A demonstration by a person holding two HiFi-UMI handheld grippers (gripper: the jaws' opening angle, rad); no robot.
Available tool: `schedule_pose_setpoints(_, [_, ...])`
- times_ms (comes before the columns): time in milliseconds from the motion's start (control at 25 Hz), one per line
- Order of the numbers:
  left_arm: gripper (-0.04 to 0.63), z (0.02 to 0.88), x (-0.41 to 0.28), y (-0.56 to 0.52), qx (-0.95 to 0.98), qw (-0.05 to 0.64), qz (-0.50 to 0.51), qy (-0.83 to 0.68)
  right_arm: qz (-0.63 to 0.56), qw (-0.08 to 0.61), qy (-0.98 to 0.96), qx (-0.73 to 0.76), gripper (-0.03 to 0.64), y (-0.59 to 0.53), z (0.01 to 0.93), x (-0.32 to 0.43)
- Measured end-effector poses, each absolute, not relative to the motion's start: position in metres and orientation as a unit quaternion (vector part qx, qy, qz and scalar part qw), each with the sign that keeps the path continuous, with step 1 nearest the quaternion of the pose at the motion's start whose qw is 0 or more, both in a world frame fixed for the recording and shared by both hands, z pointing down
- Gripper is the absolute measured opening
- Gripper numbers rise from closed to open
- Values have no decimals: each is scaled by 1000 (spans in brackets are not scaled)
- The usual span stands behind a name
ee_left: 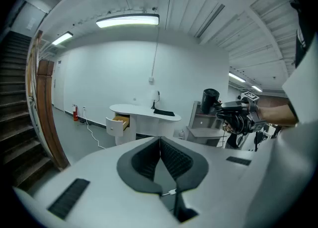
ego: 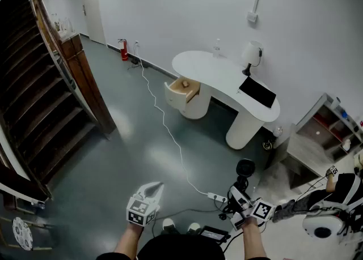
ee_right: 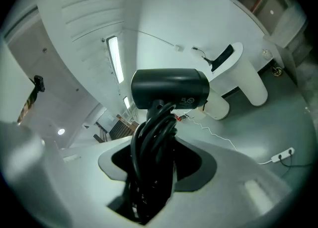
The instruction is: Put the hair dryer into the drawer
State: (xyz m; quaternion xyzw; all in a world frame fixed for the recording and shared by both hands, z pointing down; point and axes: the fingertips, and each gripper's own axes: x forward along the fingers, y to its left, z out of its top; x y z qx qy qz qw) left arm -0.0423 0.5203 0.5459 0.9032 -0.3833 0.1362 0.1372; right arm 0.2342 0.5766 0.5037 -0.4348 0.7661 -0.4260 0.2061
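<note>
Above the grey floor (ego: 113, 162), well apart from the desk, a black hair dryer (ee_right: 169, 89) is held in the right gripper (ego: 241, 194). The jaws are pressed onto its handle, round which the black cord (ee_right: 151, 147) is wound in loops, and the barrel is seen standing up past the fingertips. The left gripper (ee_left: 160, 142) is carried beside it at the person's other side, its ribbed pads brought together at the tips with nothing caught between them.

Against the far white wall a white curved desk (ego: 210, 66) is set on two rounded pedestals. At its left end the drawer (ego: 182, 90) is pulled out, its pale wooden inside laid open (what lies in it is too small to make out). Near the desk's right end a white lamp (ego: 251, 54) and a flat black item (ego: 258, 92) are placed on top. A white cable (ego: 170, 134) is trailed across the floor from the wall to a power strip (ego: 217, 197) near the grippers. A red fire extinguisher (ego: 123, 50) is stood at the wall, and a dark wooden staircase (ego: 34, 111) is seen along the floor's left edge.
</note>
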Motion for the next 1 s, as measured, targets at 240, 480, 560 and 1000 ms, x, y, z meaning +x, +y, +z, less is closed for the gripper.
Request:
schedule_pose_setpoints(240, [12,546,-47,527,903,140,138,-382,-406,192,778,-440,190,583,501,228])
schedule_pose_setpoints(480, [12,546,-47,526,903,141,137,-381,-395,149,782,-459,190,583,509,223])
schedule_pose_setpoints(560, [12,546,-48,527,904,140,139,-379,-399,150,780,-458,191,584,511,222])
schedule_pose_setpoints(1000, [12,547,-63,526,905,140,138,-378,-390,118,781,-473,191,580,519,209])
